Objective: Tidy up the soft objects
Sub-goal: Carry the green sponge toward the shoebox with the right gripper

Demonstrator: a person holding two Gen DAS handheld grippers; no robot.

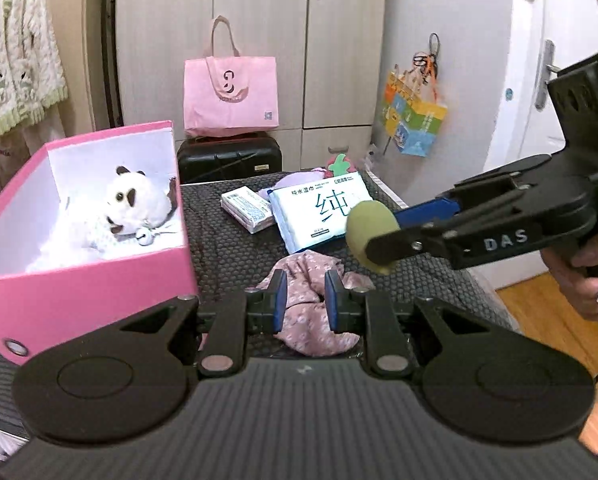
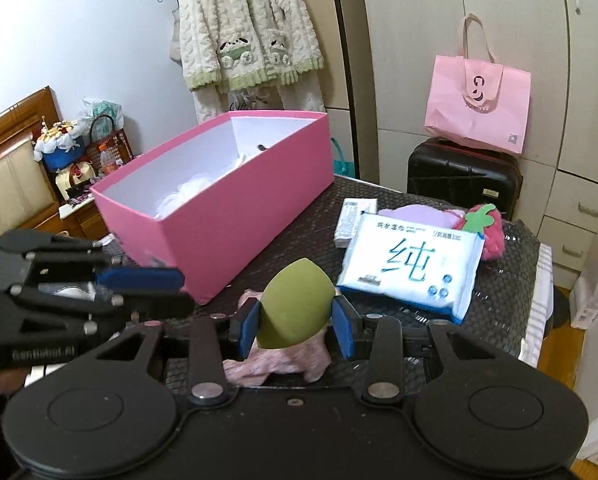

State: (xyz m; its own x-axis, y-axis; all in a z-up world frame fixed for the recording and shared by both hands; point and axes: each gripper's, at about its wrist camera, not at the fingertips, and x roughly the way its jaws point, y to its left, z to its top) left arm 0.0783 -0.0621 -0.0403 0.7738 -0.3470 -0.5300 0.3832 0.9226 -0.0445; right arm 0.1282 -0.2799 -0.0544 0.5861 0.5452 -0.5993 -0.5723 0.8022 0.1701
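Note:
My right gripper (image 2: pixel 297 322) is shut on a green makeup sponge (image 2: pixel 295 312) and holds it above the dark mat; the sponge also shows in the left wrist view (image 1: pixel 369 238), right of center. My left gripper (image 1: pixel 305 300) is open and empty, its fingers either side of a pink floral cloth (image 1: pixel 311 316) lying on the mat; the cloth also shows under the sponge (image 2: pixel 283 358). An open pink box (image 1: pixel 79 280) stands at the left with a white panda plush (image 1: pixel 135 208) inside. In the right wrist view the box (image 2: pixel 235 216) is ahead to the left.
On the mat (image 1: pixel 227 240) lie a wet wipes pack (image 2: pixel 413 268), a small white carton (image 2: pixel 355 222), a purple cloth (image 2: pixel 415 214) and a pink strawberry plush (image 2: pixel 489 236). A black suitcase (image 2: pixel 463 178) with a pink tote bag (image 2: pixel 479 104) stands behind. Wardrobe doors at the back.

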